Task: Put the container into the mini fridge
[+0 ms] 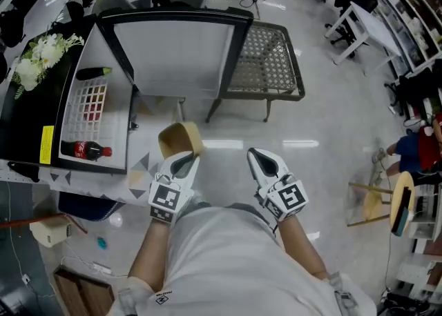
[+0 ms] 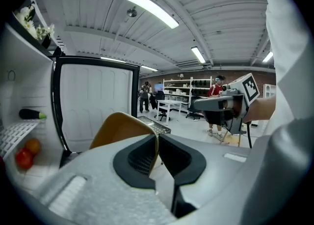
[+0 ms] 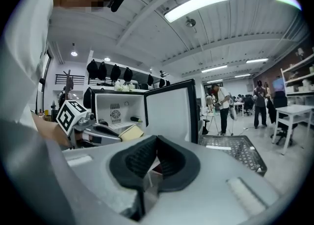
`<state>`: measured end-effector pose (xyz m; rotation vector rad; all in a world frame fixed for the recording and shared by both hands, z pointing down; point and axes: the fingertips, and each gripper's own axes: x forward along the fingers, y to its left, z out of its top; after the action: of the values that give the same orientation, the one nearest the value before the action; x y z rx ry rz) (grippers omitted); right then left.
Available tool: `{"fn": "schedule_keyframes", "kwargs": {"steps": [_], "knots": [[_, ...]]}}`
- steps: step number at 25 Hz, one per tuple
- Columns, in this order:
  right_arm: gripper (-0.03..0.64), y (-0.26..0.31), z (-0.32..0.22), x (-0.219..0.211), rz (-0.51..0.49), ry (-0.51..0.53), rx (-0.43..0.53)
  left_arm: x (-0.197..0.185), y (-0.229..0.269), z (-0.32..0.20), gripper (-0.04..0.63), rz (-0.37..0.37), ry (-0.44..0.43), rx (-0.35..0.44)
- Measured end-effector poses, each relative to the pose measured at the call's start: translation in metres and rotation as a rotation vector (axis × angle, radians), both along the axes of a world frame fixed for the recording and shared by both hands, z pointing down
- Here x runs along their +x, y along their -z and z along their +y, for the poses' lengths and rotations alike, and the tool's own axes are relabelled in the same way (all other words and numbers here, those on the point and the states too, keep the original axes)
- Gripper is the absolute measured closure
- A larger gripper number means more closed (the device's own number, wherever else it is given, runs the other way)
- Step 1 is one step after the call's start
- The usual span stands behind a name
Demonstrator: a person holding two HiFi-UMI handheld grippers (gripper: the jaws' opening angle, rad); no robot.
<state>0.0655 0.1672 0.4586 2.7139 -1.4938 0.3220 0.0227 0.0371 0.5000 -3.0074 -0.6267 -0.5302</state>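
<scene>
Left gripper pinches only the container rim, right gripper pressed together and empty: a thin hold that could twist loose entering the fridge.

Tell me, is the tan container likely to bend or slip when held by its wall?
Probably light: the left hand-held gripper holds the container by one thin wall alone. That wall looks like paperboard, so it may flex if squeezed harder.

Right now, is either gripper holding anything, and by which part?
The left gripper pinches the tan container by the thin edge of its wall, at the rim. The right gripper is shut and holds nothing.
</scene>
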Motion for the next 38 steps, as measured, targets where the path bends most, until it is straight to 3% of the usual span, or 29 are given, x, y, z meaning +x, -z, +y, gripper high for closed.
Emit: {"fn": "schedule_keyframes", "kwargs": {"steps": [6, 13, 24, 28, 38], "knots": [[0.614, 0.002, -0.067, 0.017, -0.002, 0.087, 0.012, 0.013, 0.001, -0.057, 0.565, -0.006, 0.068, 0.021], [0.614, 0.005, -0.137, 0.035, 0.01, 0.264, 0.002, 0.015, -0.001, -0.093, 0.565, -0.026, 0.181, 0.03], [0.614, -0.002, -0.242, 0.077, -0.02, 0.606, -0.012, 0.04, -0.003, -0.151, 0.565, -0.06, 0.476, 0.025], [0.614, -0.006, -0.267, 0.087, -0.021, 0.709, -0.021, 0.052, 0.003, -0.166, 0.566, -0.058, 0.571, 0.046], [0.614, -0.007, -0.3, 0.103, -0.044, 0.853, -0.018, 0.073, 0.023, -0.19, 0.565, -0.099, 0.737, 0.147]]}}
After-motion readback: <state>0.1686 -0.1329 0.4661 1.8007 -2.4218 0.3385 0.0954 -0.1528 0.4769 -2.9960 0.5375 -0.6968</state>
